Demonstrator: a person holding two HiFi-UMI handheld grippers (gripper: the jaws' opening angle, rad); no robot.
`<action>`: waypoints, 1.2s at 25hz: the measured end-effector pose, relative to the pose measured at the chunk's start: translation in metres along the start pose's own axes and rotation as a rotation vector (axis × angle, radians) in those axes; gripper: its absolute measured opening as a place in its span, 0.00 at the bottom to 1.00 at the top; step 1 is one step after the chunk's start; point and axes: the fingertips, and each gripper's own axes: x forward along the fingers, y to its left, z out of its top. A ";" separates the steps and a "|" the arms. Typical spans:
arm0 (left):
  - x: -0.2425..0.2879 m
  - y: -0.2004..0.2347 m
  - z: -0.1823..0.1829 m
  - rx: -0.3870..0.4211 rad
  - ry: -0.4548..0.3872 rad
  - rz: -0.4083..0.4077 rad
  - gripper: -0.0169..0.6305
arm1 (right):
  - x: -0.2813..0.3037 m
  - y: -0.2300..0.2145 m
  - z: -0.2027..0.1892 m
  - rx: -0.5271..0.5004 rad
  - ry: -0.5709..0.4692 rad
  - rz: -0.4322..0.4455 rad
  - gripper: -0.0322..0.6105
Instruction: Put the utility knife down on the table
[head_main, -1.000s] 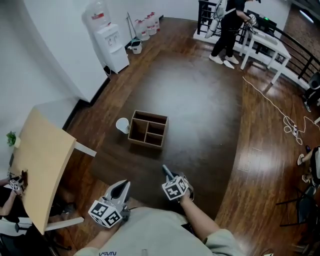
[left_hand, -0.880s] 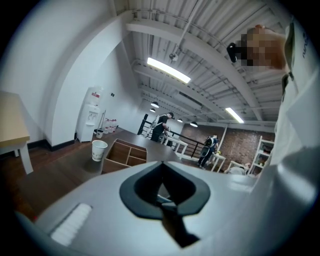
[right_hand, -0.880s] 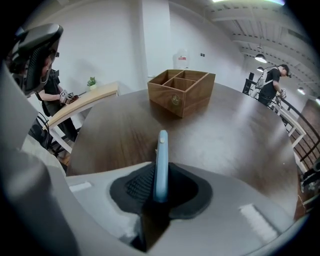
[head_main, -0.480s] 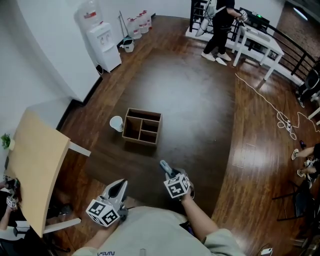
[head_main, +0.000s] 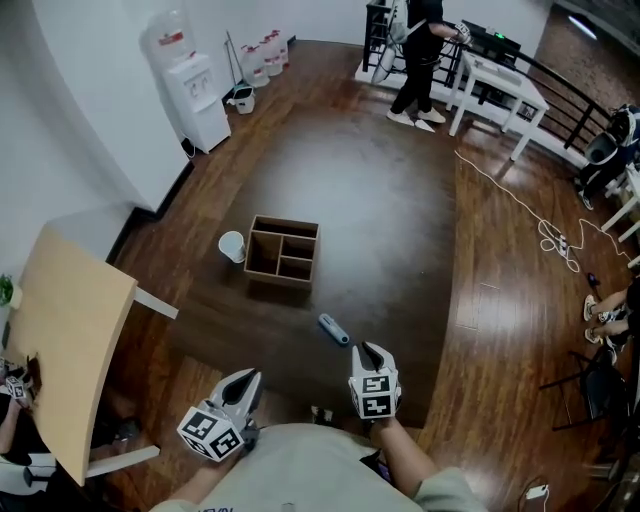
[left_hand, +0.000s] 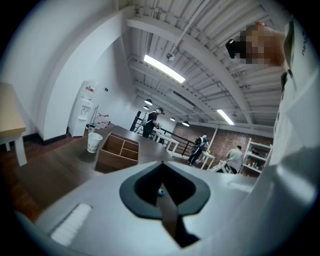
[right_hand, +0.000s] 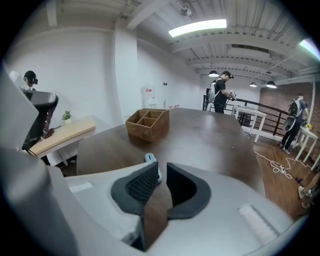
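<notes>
The blue-grey utility knife (head_main: 334, 329) lies flat on the dark table (head_main: 400, 200), touched by nothing. My right gripper (head_main: 371, 348) hangs just behind it, nearer to me and a little to its right. Its jaws are closing, a narrow gap still shows, and nothing is between them. In the right gripper view the knife (right_hand: 150, 159) peeks out past the left jaw of the right gripper (right_hand: 162, 167). My left gripper (head_main: 250, 376) sits at the table's near edge, jaw tips together and empty. The left gripper view shows the left gripper (left_hand: 161, 165) the same way.
A wooden divided box (head_main: 282, 221) and a white paper cup (head_main: 232, 246) stand beyond the knife. A light wooden table (head_main: 70, 340) is at the left. Far off are a water dispenser (head_main: 190, 90), a white table (head_main: 495, 75) and a standing person (head_main: 415, 60).
The right gripper has let go of the knife and pulled back towards me and upward. The knife now lies on the table. The left gripper has shifted only slightly.
</notes>
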 end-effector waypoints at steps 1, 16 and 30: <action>-0.007 -0.002 -0.001 -0.001 -0.001 -0.003 0.03 | -0.012 0.005 0.005 0.009 -0.036 -0.002 0.12; -0.165 -0.053 -0.057 0.119 -0.055 -0.095 0.03 | -0.183 0.135 -0.002 0.143 -0.335 -0.042 0.05; -0.255 -0.132 -0.094 0.161 -0.083 -0.265 0.03 | -0.334 0.207 -0.052 0.096 -0.410 -0.123 0.05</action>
